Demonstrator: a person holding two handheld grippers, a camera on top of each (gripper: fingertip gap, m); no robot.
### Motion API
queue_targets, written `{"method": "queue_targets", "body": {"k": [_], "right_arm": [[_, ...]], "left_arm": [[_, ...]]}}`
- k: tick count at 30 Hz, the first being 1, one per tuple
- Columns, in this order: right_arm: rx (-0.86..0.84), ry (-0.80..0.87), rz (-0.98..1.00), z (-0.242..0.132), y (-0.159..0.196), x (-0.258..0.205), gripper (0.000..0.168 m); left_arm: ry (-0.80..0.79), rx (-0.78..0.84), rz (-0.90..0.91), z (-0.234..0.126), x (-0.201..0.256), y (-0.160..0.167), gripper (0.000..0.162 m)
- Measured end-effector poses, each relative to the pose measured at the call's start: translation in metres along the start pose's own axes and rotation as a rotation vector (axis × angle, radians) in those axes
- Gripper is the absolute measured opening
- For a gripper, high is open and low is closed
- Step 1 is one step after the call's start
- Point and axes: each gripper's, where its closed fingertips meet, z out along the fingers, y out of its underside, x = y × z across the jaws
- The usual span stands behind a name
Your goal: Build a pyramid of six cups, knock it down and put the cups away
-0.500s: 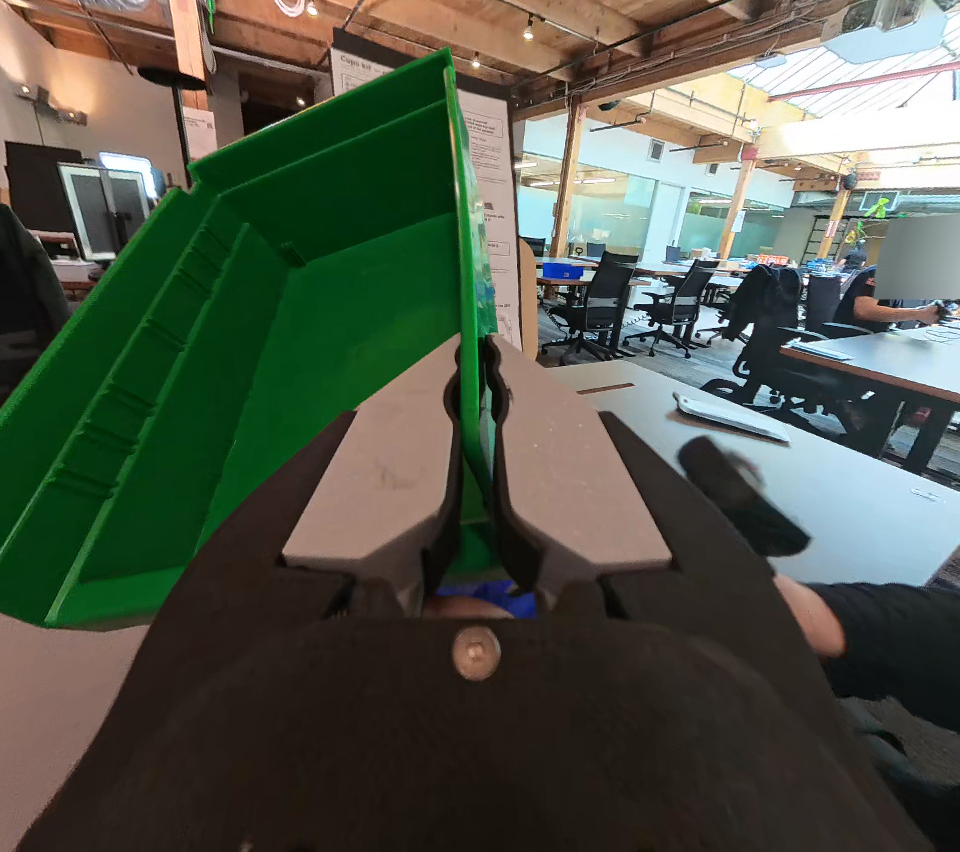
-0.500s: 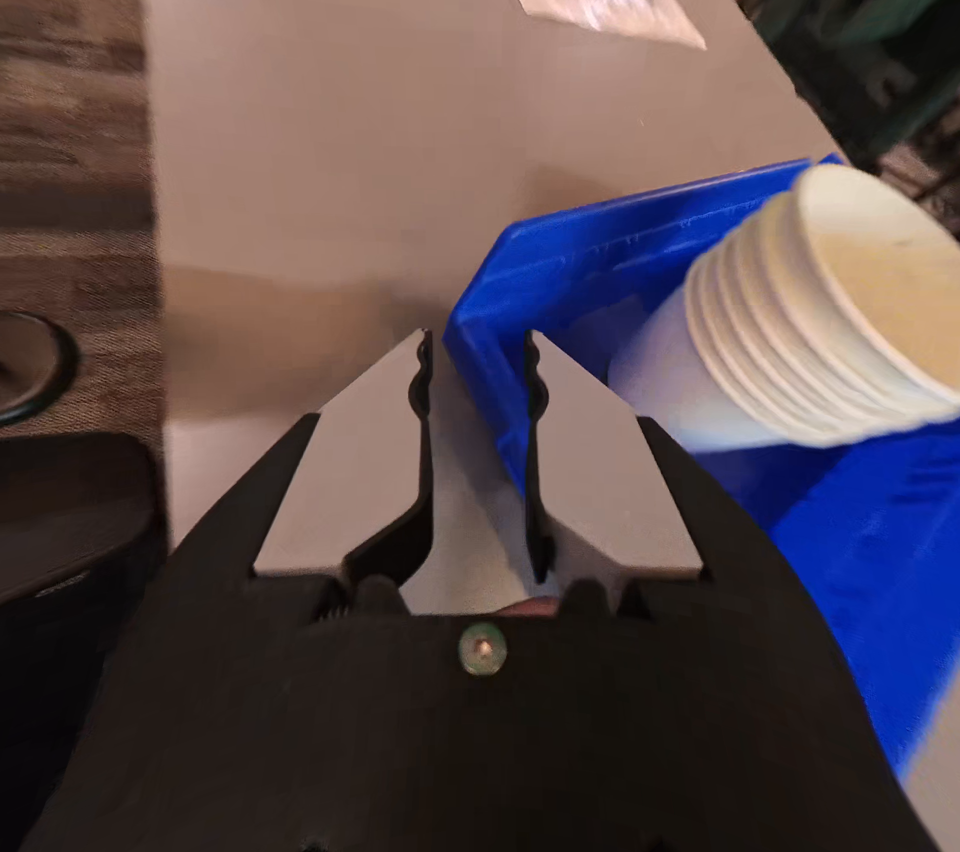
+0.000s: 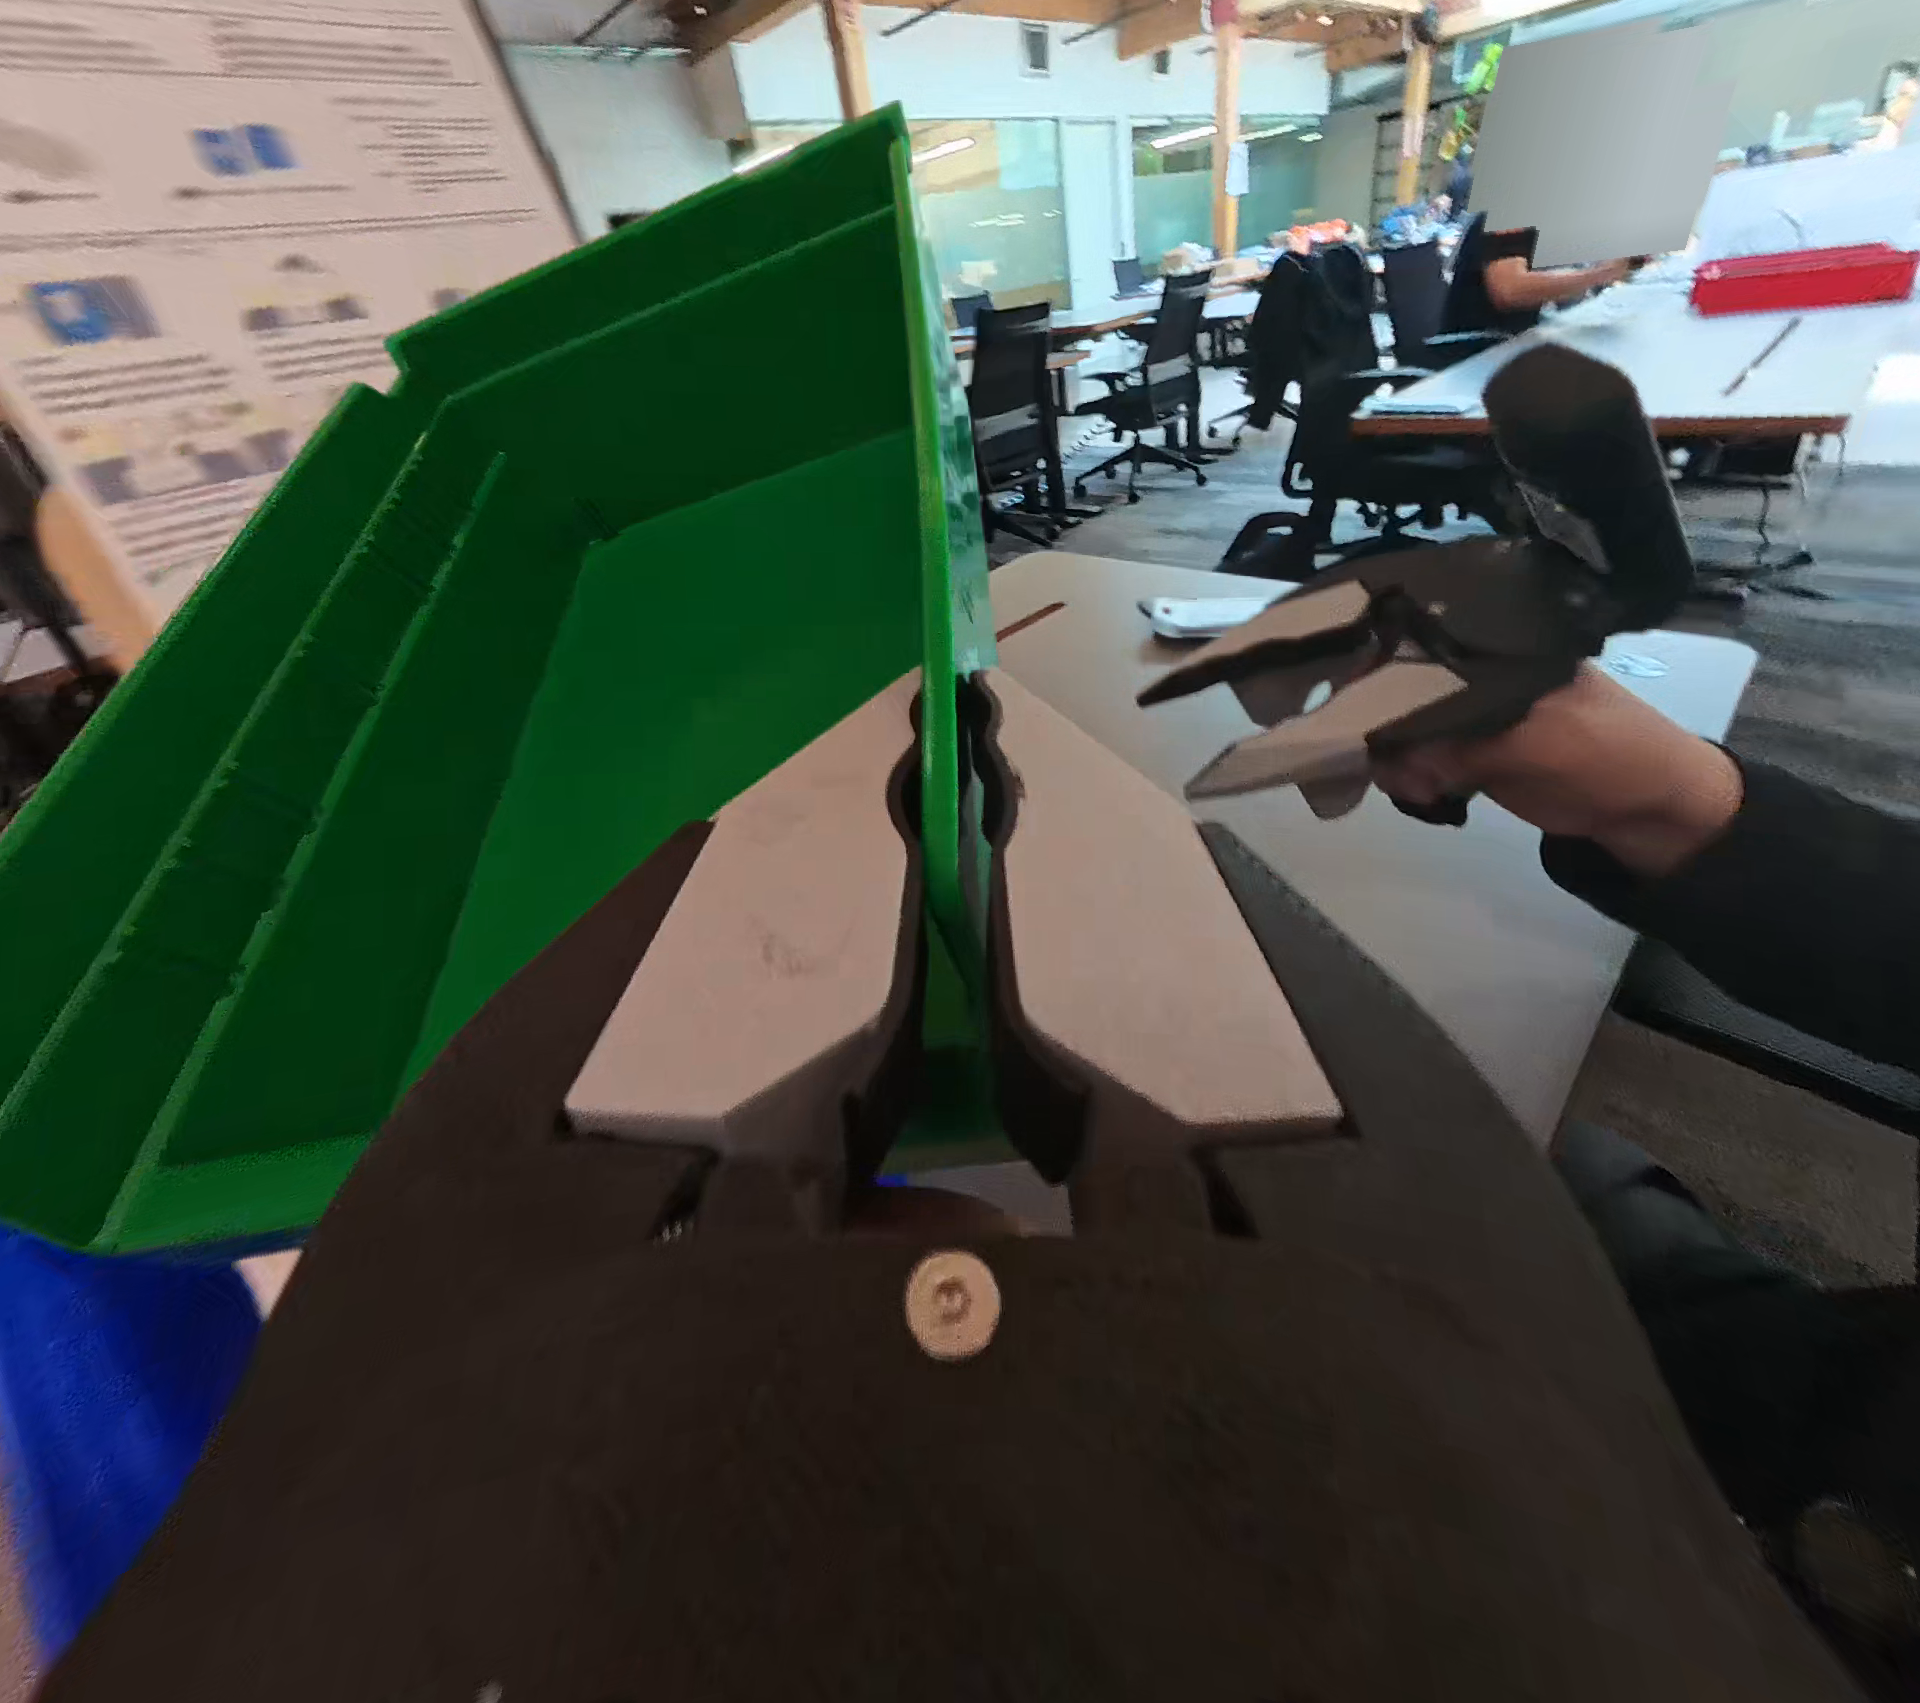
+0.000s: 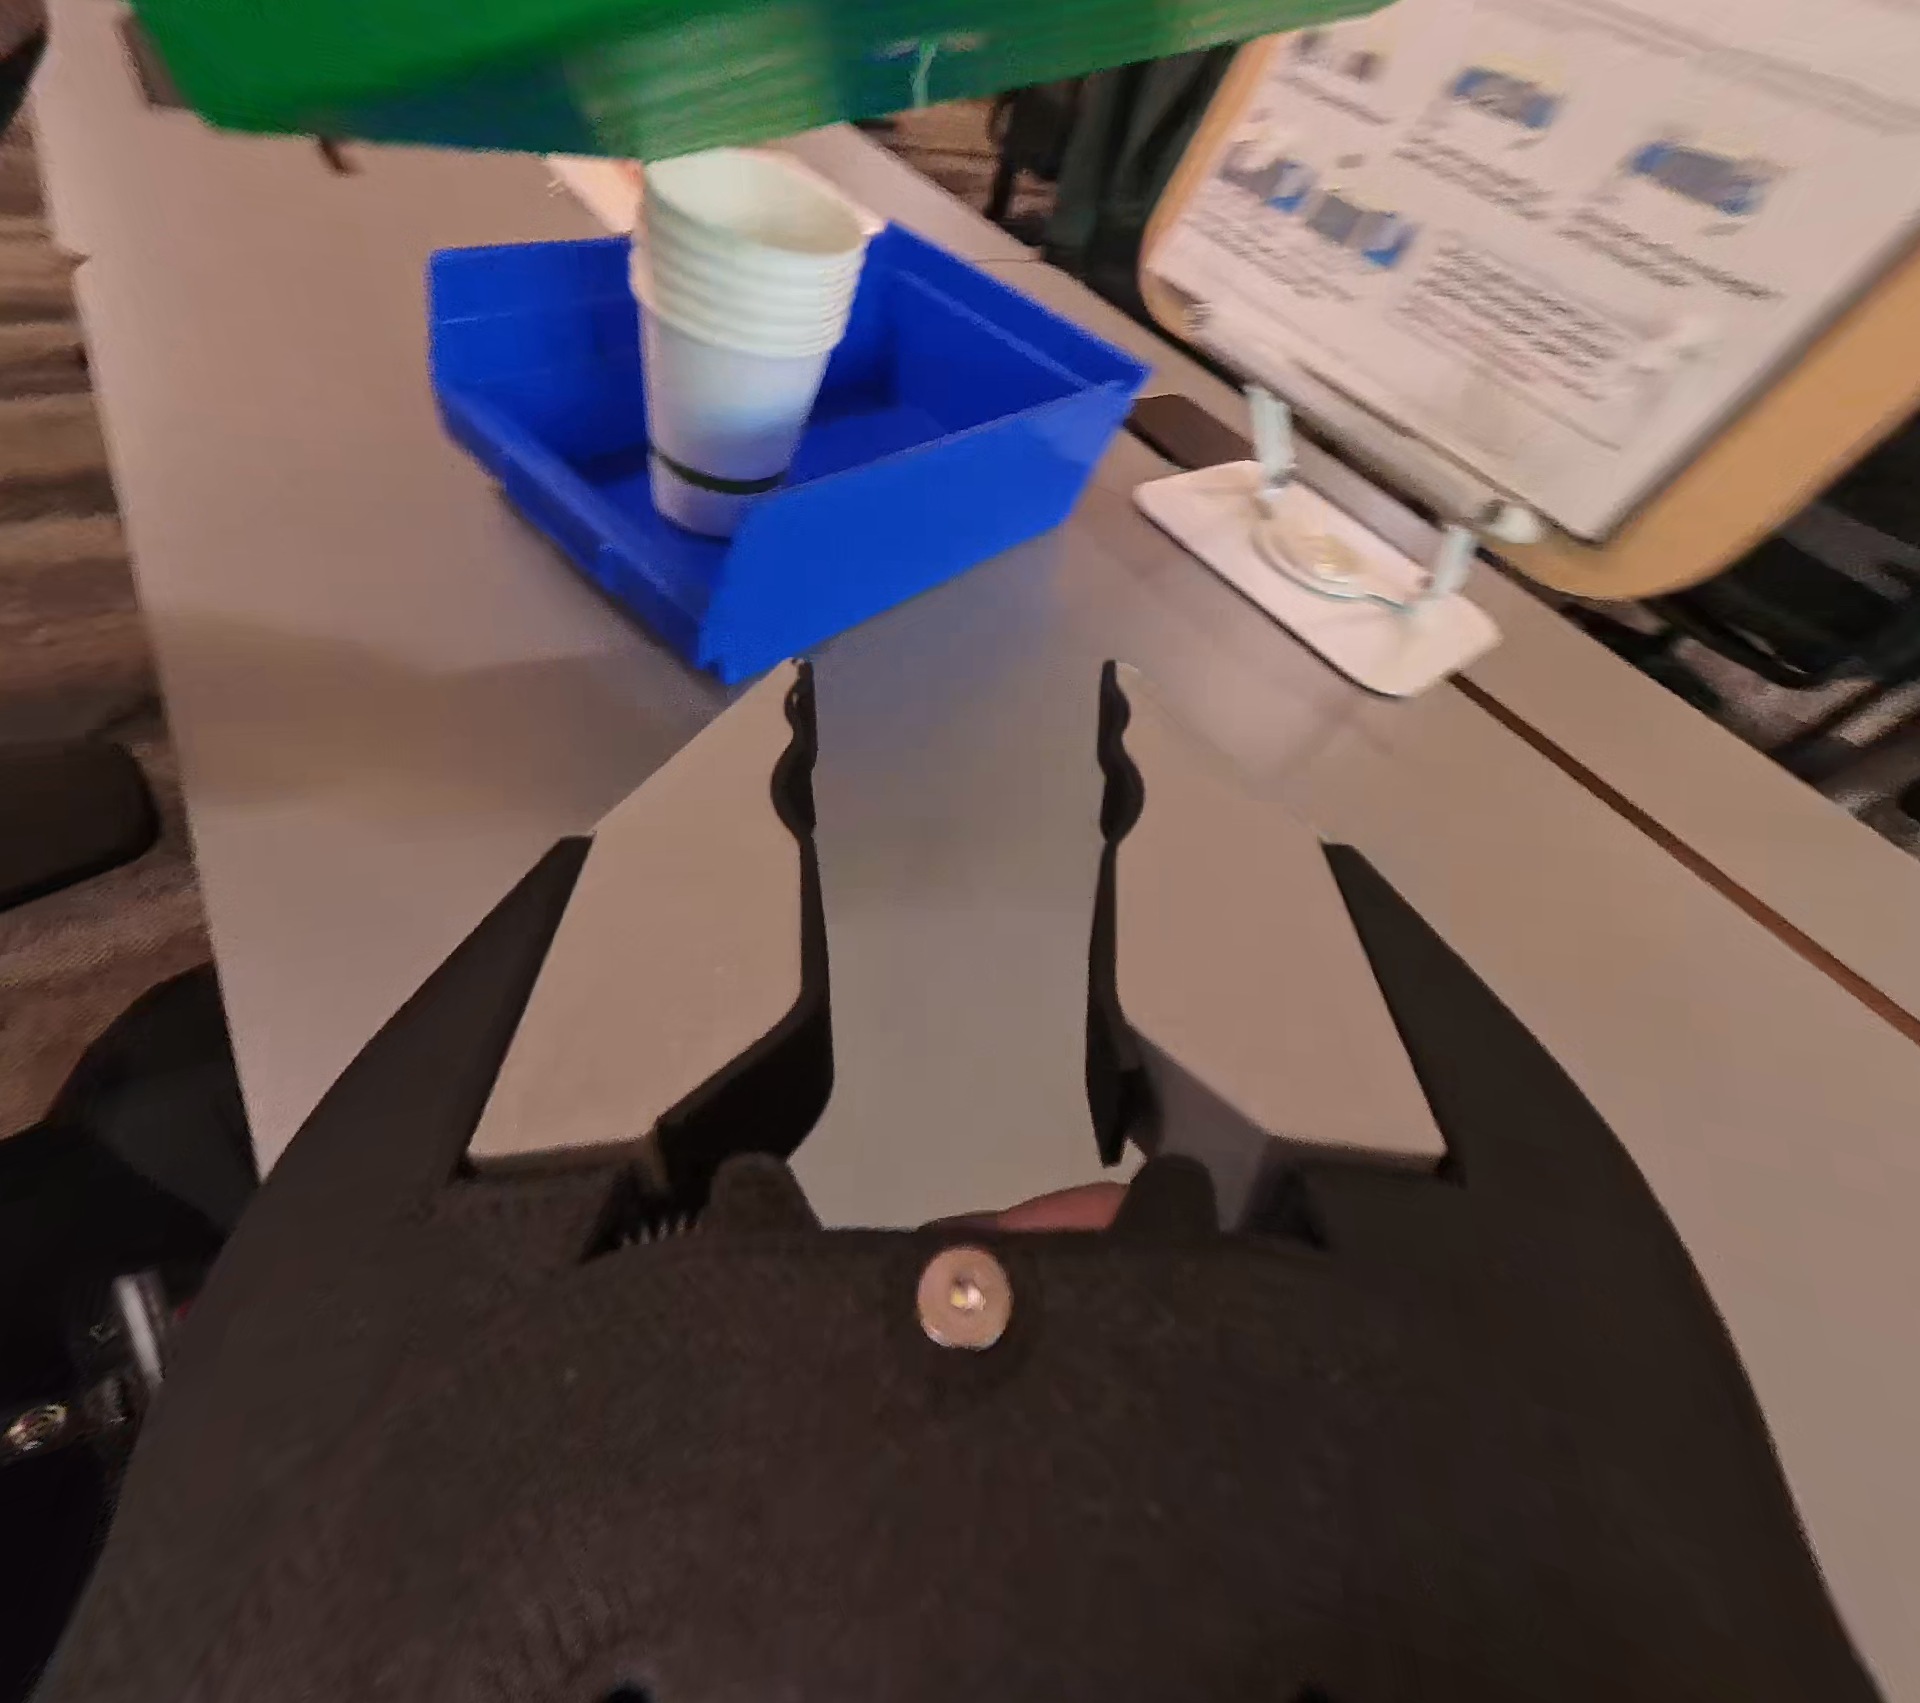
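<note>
Left claw [image 3: 961,723] is clenched on the side wall of an empty green bin [image 3: 499,718], holding it tilted in the air above the grey counter [image 4: 364,718]. Right claw [image 4: 956,687] is released, jaws apart and gripping nothing, above the counter. The nested stack of white cups [image 4: 738,334] stands leaning in the blue bin [image 4: 914,500] on the counter, beside an instruction board on a stand [image 4: 1558,147].
</note>
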Motion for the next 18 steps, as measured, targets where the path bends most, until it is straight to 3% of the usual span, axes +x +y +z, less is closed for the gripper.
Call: {"method": "queue_targets", "body": {"k": [5,10,14,18], "right_arm": [[0.132,0.105,0.133,-0.074,-0.009,0.064,0.051],[0.140,0.155,0.188,-0.126,-0.003,0.104,0.048],[0.135,0.224,0.238,-0.153,0.009,0.136,0.046],[0.090,0.145,0.377,-0.150,0.033,0.146,0.044]], "left_arm": [[0.152,-0.068,0.093,0.070,0.080,-0.001,0.001],[0.225,-0.114,0.122,0.125,0.135,0.014,0.002],[0.222,-0.180,0.129,0.166,0.164,0.057,0.002],[0.198,-0.294,0.067,0.210,0.176,0.122,0.002]]}}
